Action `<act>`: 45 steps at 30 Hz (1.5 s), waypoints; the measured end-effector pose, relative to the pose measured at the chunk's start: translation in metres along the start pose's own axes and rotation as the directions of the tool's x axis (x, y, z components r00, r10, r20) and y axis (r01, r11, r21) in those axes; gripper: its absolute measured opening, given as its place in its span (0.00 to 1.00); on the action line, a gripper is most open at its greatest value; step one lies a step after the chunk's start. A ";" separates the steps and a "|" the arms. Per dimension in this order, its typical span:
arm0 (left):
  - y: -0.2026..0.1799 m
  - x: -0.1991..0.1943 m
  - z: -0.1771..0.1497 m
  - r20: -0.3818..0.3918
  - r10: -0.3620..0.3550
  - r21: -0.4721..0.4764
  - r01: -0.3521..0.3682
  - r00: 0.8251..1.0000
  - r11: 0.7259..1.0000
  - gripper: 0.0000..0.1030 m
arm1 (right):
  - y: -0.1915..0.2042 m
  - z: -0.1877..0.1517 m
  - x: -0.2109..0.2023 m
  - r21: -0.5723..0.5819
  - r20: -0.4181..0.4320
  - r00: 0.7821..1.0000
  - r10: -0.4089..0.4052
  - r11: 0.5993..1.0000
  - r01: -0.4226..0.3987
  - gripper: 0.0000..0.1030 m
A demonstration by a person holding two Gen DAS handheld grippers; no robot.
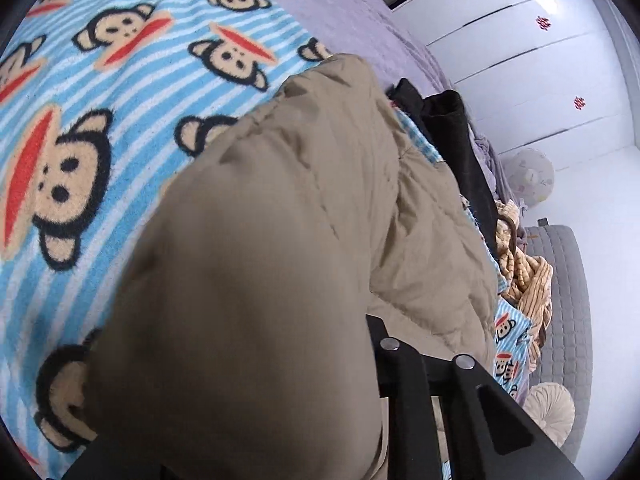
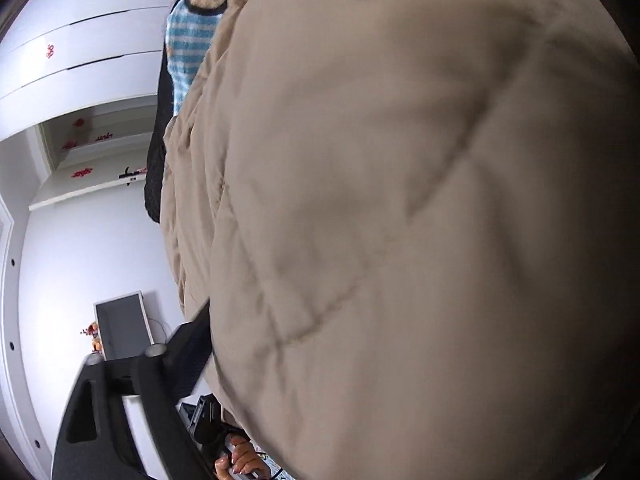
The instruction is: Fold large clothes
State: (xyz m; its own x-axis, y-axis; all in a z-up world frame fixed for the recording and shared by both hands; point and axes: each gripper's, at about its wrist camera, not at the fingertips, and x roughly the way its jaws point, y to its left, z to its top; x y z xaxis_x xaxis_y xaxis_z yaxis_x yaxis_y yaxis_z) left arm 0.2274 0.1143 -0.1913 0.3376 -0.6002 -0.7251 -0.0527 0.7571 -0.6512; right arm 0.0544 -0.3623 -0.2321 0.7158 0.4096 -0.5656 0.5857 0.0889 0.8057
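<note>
A large tan quilted jacket [image 1: 280, 208] lies over a blue striped monkey-print blanket [image 1: 120, 128] on the bed. In the left wrist view the jacket drapes over my left gripper [image 1: 372, 364]; only one black finger [image 1: 404, 376] shows, pressed against the cloth, which looks gripped. In the right wrist view the same jacket [image 2: 400, 220] fills most of the frame and covers my right gripper [image 2: 208, 344]; one black finger [image 2: 188, 356] shows at the cloth's edge, which looks gripped. The other fingers are hidden by fabric.
A black garment [image 1: 452, 140] and a tan knit item [image 1: 524, 272] lie at the bed's right side. A grey quilted mattress edge [image 1: 568, 300], a round cushion [image 1: 548, 408], white wardrobe doors [image 1: 540, 64] and a monitor [image 2: 122, 326] are beyond.
</note>
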 end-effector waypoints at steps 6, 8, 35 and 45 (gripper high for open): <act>-0.028 -0.038 -0.013 0.026 -0.004 0.157 0.000 1.000 0.988 0.19 | 0.013 -0.013 -0.018 -0.071 0.013 0.998 0.055 0.996 -0.054 0.27; -0.031 -0.050 -0.020 0.020 -0.002 0.200 -0.002 1.000 0.980 0.19 | 0.017 -0.021 -0.027 -0.086 0.014 0.997 0.072 0.994 -0.070 0.25; 0.071 -0.160 -0.196 -0.145 0.270 0.134 -0.251 0.952 0.959 0.41 | -0.085 -0.166 -0.112 -0.009 -0.144 0.988 -0.061 0.998 0.060 0.36; 0.068 -0.227 -0.207 -0.045 0.495 0.147 -0.485 0.868 0.862 0.47 | -0.067 -0.179 -0.148 -0.184 -0.170 0.936 -0.307 0.943 0.276 0.66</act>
State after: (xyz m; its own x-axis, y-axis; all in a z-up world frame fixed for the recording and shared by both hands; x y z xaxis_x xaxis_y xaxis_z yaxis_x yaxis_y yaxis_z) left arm -0.0472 0.2483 -0.1175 0.2244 -0.1574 -0.9617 -0.0711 0.9816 -0.1772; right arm -0.1589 -0.2666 -0.1709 0.4259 0.5102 -0.7472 0.6804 0.3637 0.6362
